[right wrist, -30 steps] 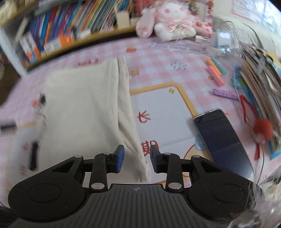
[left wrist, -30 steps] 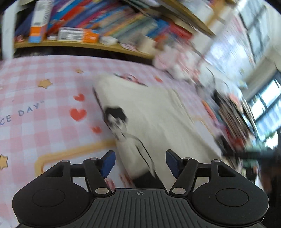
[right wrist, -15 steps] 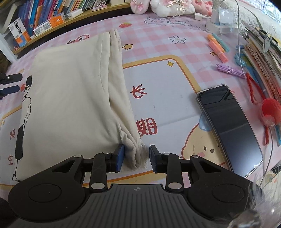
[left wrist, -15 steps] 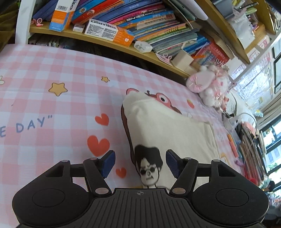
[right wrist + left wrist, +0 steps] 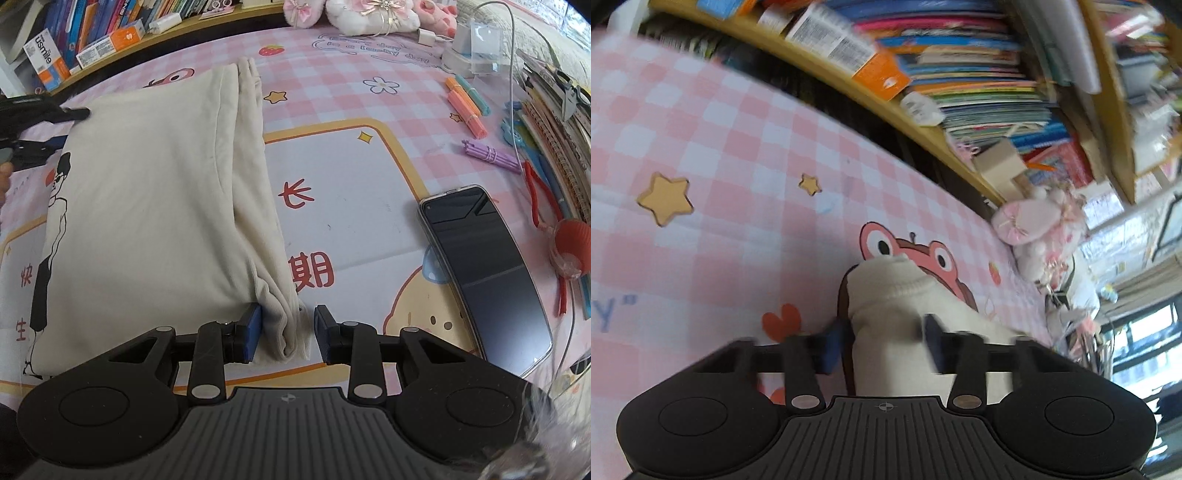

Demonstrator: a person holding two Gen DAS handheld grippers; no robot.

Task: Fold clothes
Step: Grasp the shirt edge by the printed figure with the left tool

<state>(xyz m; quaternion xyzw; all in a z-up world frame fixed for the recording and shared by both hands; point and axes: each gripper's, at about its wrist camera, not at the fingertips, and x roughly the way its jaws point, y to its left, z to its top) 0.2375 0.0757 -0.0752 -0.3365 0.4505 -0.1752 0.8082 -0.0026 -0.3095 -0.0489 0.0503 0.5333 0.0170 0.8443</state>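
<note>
A cream folded garment (image 5: 155,192) with a black cartoon figure print lies on the pink checked cloth (image 5: 332,92). My right gripper (image 5: 288,332) is open, its blue pads on either side of the garment's near right corner fold. My left gripper (image 5: 882,347) is open around the garment's far left corner (image 5: 890,295), a ribbed edge bulging between its fingers. The left gripper also shows in the right wrist view (image 5: 40,122) at the garment's far left corner.
A black phone (image 5: 484,269) lies right of the garment. Markers (image 5: 465,107), notebooks (image 5: 554,122) and a red cup (image 5: 572,240) crowd the right edge. Plush toys (image 5: 354,14) and a bookshelf (image 5: 923,74) line the far edge.
My left gripper moved forward onto the garment's corner and its jaws narrowed around it. My right gripper's jaws widened slightly around the near corner.
</note>
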